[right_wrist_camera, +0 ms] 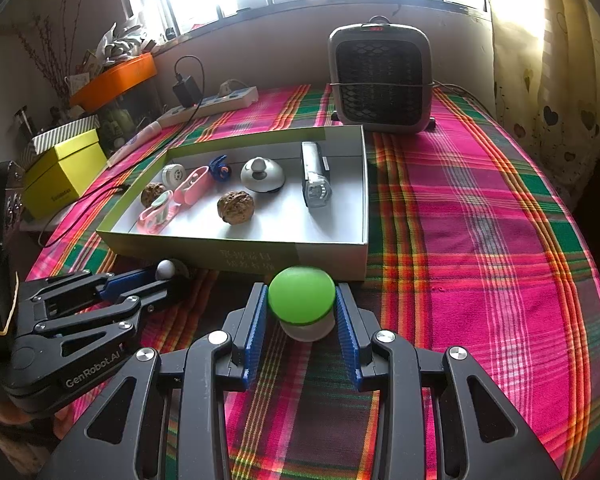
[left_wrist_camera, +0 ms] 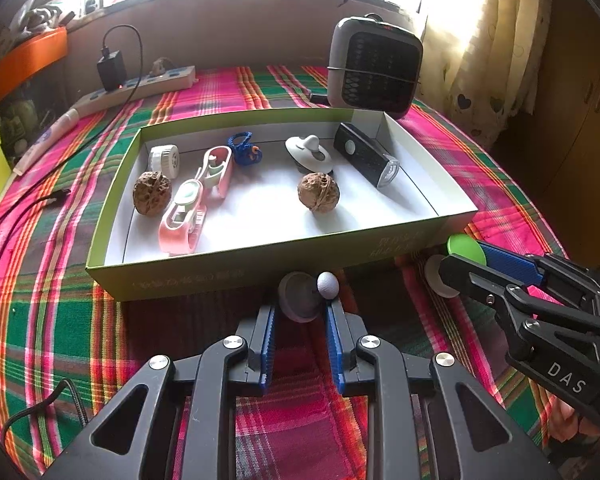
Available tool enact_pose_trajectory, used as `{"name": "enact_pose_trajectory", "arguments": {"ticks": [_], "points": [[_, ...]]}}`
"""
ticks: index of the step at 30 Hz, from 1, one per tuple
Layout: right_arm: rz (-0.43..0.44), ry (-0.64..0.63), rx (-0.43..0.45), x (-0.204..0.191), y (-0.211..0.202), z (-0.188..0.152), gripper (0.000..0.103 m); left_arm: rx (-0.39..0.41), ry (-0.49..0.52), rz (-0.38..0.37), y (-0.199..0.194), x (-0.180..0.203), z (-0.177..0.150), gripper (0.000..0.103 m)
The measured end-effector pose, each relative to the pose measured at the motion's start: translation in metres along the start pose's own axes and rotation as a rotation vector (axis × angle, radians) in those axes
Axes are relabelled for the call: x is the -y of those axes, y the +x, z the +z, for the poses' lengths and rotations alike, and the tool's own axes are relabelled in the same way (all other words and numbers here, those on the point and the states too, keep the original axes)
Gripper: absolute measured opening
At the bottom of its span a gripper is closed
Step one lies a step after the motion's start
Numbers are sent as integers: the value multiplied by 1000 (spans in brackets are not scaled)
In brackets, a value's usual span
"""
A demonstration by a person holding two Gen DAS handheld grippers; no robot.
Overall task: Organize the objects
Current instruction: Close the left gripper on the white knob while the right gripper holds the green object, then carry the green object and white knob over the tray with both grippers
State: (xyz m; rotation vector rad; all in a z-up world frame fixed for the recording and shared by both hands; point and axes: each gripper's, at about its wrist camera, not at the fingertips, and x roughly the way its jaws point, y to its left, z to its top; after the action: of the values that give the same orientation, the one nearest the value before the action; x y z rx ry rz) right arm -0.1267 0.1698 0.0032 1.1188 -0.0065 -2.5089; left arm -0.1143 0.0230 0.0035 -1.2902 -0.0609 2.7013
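Observation:
My left gripper (left_wrist_camera: 301,314) is shut on a grey disc with a white knob (left_wrist_camera: 300,300), just in front of the near wall of the green-edged tray (left_wrist_camera: 236,266). My right gripper (right_wrist_camera: 302,308) is shut on a green-capped white mushroom-shaped piece (right_wrist_camera: 302,296), its blue pads (right_wrist_camera: 260,312) pressing the cap, also close to the tray's near wall (right_wrist_camera: 324,260). Inside the tray lie two walnuts (left_wrist_camera: 318,192), two pink clips (left_wrist_camera: 182,218), a white round part (left_wrist_camera: 164,160), a blue piece (left_wrist_camera: 244,150), a grey-white dome (left_wrist_camera: 310,154) and a black lamp (left_wrist_camera: 366,156).
A grey fan heater (left_wrist_camera: 374,66) stands behind the tray. A power strip (left_wrist_camera: 140,86) with a black charger (left_wrist_camera: 110,68) and loose cables (left_wrist_camera: 24,204) lie at the back left. A yellow box (right_wrist_camera: 62,172) sits off the left edge of the plaid cloth (right_wrist_camera: 480,240).

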Motion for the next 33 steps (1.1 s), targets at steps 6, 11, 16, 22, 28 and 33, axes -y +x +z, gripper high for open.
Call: {"name": "enact_pose_trajectory", "arguments": {"ticks": [6, 11, 16, 22, 28, 33], "points": [[0, 0, 0, 0, 0, 0, 35, 0, -4, -3, -1, -1, -1, 21], [-5, 0, 6, 1, 0, 0, 35, 3, -4, 2, -3, 0, -2, 20], [-8, -3, 4, 0, -1, -1, 35, 15, -6, 7, -6, -1, -4, 20], [-11, -8, 4, -3, -2, -2, 35, 28, -4, 8, -11, -3, -4, 20], [-14, -5, 12, -3, -6, -2, 35, 43, -1, 2, -16, -3, -3, 20], [-7, -10, 13, -6, -7, -2, 35, 51, -1, 1, -20, -2, -4, 21]]}}
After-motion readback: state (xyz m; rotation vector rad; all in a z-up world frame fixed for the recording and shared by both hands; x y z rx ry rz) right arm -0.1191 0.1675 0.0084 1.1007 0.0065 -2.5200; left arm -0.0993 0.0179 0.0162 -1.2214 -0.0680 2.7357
